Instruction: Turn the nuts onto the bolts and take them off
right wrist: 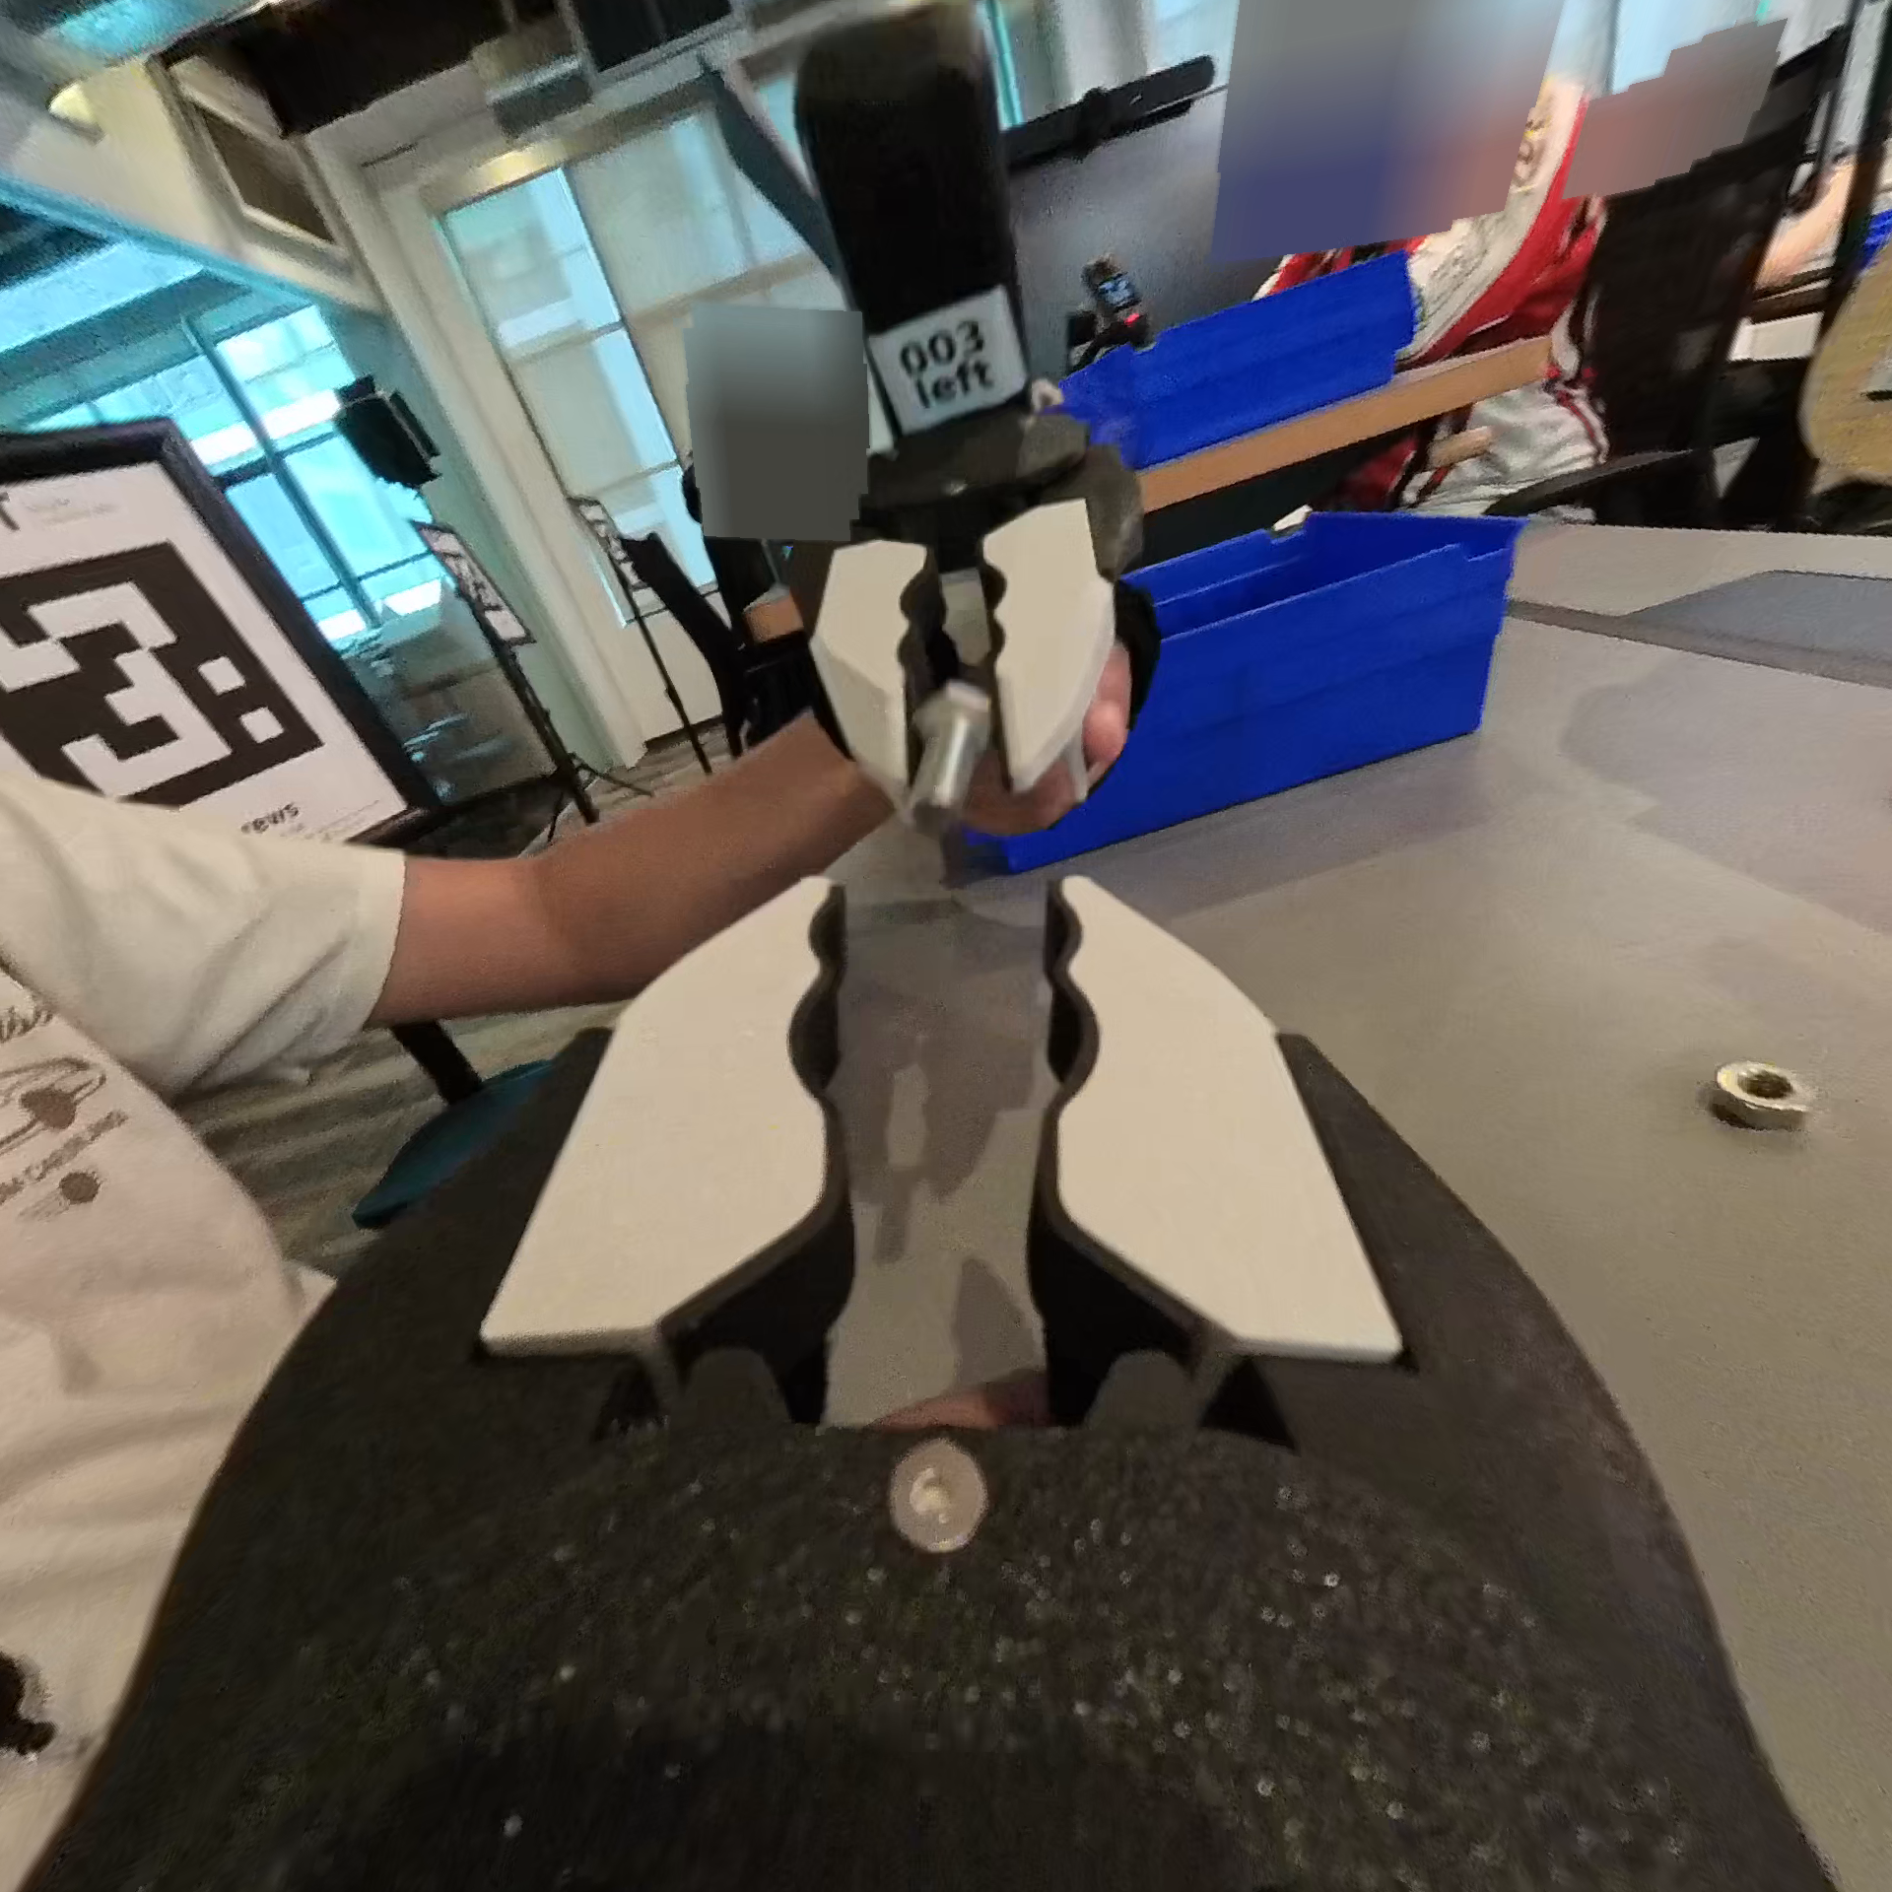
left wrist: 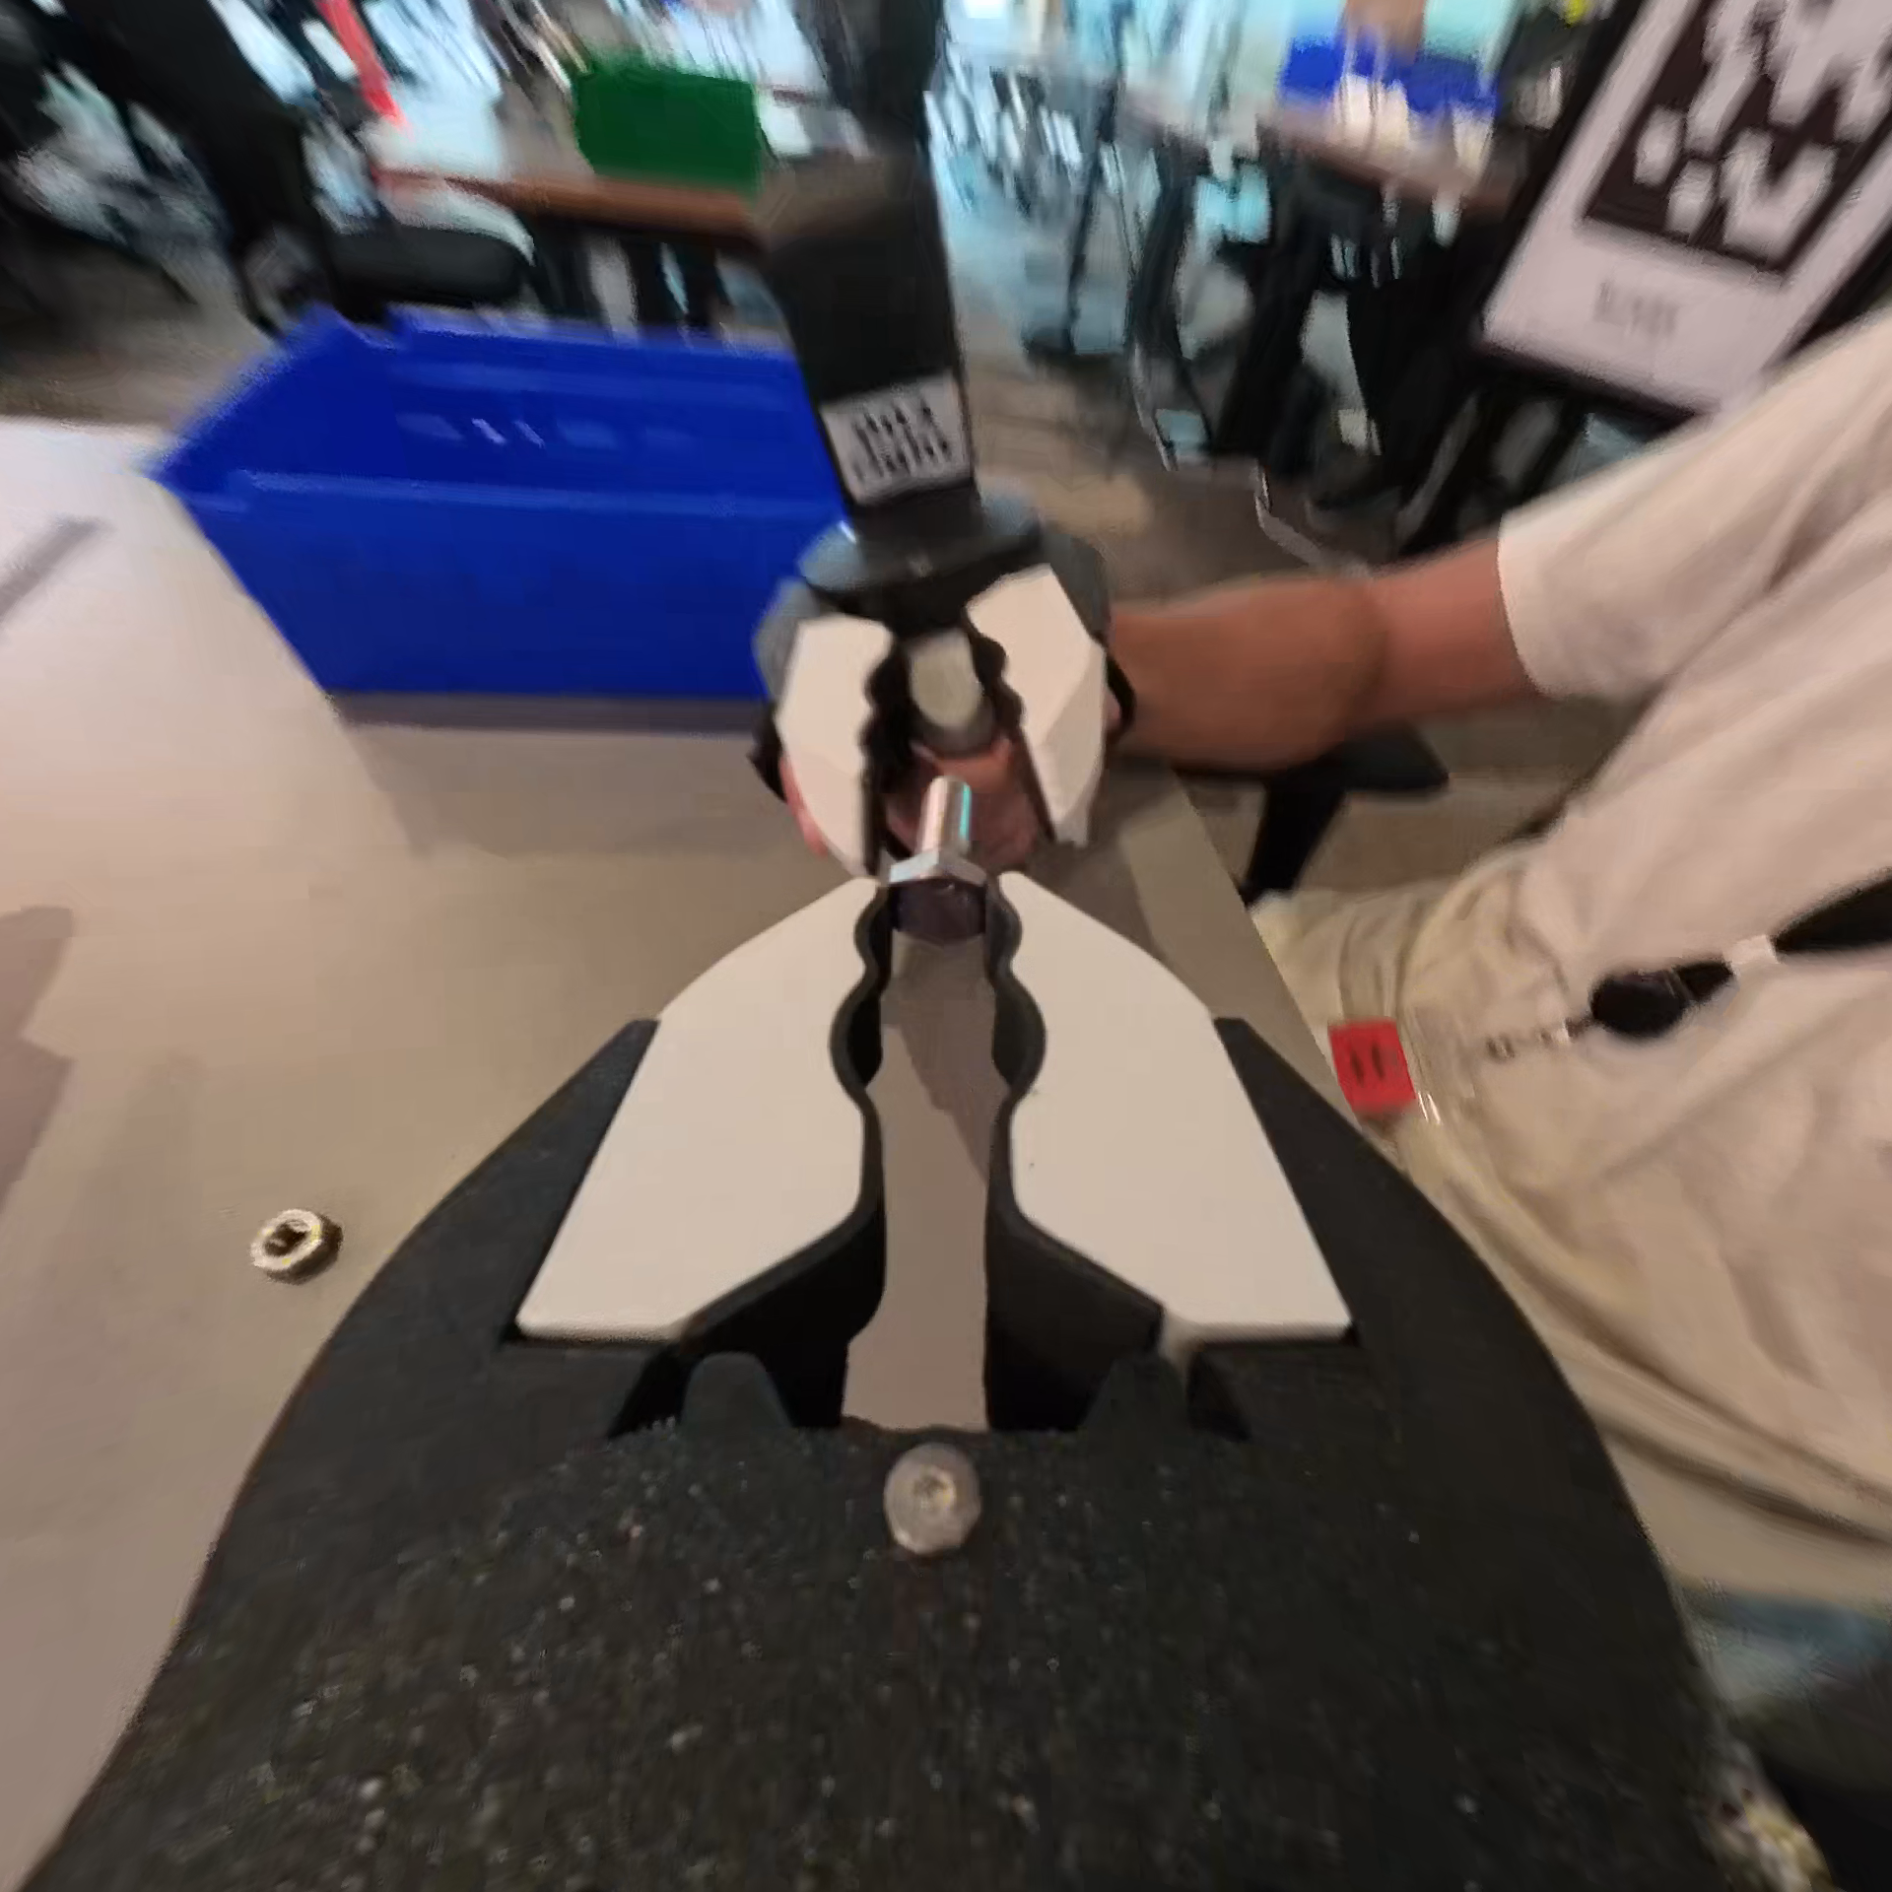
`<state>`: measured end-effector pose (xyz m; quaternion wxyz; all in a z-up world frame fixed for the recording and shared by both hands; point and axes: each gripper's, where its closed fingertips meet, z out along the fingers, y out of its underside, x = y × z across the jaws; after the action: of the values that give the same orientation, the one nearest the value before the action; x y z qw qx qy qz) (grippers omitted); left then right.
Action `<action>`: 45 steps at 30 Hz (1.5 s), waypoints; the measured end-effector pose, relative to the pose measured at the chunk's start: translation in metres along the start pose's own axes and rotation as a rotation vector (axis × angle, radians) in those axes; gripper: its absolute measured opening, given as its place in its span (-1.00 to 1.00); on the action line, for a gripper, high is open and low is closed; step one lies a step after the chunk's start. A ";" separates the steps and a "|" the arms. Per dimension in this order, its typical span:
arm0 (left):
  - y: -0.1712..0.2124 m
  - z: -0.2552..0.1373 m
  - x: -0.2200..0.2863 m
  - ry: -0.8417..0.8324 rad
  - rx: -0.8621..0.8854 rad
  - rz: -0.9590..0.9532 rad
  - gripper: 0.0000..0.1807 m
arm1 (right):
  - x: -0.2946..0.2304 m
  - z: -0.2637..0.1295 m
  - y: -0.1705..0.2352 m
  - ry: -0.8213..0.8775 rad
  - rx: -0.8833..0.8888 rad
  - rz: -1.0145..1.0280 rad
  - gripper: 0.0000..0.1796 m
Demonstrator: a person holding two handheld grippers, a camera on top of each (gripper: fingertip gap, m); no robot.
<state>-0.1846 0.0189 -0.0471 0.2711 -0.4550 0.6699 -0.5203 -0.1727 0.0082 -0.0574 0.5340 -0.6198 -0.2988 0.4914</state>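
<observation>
The bolt (left wrist: 937, 870) sits right at the tips of the left gripper (left wrist: 939, 901), its hexagonal head pinched between the two fingers (left wrist: 758, 1075) and its smooth silvery shank pointing away toward the right gripper (left wrist: 947, 717). From the right wrist view the same bolt (right wrist: 947, 742) pokes out of the left gripper (right wrist: 947, 778) opposite, shank end toward the camera. The right gripper (right wrist: 942, 901) faces it with its fingers (right wrist: 1157, 1106) spread well apart, nothing between them, their tips short of the bolt.

A single nut (left wrist: 296, 1244) lies flat on the grey table (left wrist: 307, 921), well to the side of the left gripper; in the right wrist view that nut (right wrist: 1761, 1095) rests off to the right of the open fingers, apart from both grippers. It is a dull metal hexagon with a threaded hole.

The fingers on both tools are pale, flat, matte plates with black wavy inner edges, mounted on rough, grainy black bodies. A glossy blue plastic bin (left wrist: 491, 512) stands on the table behind the grippers. A person's forearm (left wrist: 1280, 665) in a short white sleeve reaches to the right gripper.
</observation>
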 end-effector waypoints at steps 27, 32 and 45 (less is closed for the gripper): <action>0.001 -0.082 -0.087 -0.628 0.494 -0.197 -0.82 | 0.143 -0.005 -0.013 0.571 -0.773 -0.442 -0.59; 0.000 -0.101 -0.095 -0.706 0.521 -0.215 -0.82 | 0.192 0.010 0.023 0.558 -0.943 -0.179 -0.62; 0.009 -0.112 -0.106 -0.680 0.548 -0.328 -0.81 | 0.215 0.025 0.067 0.569 -1.083 -0.025 -0.67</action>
<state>-0.2350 0.1646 -0.0327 0.4998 -0.6113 0.3000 -0.5353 -0.1336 0.1924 -0.1828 0.2078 -0.9065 -0.3591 0.0788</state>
